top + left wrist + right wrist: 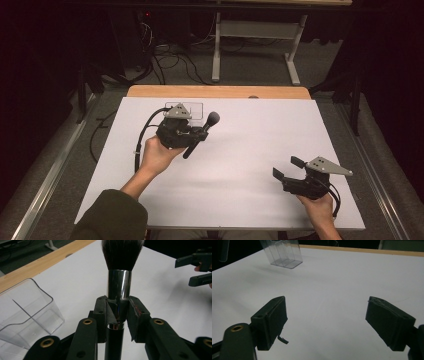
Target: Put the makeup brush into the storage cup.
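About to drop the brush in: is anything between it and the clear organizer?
Nothing visible. The left gripper holds the brush beside the clear organizer, with bare white table between them.

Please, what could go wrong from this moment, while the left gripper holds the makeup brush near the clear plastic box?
1. The left gripper pinches the makeup brush on its smooth, shiny metal collar, so the brush might slip or turn between the jaws.
2. The clear organizer looks light and has narrow compartments; a slightly wrong approach could push or tip it instead of entering.
3. The right gripper hovers open, far from the organizer, so nothing steadies it.
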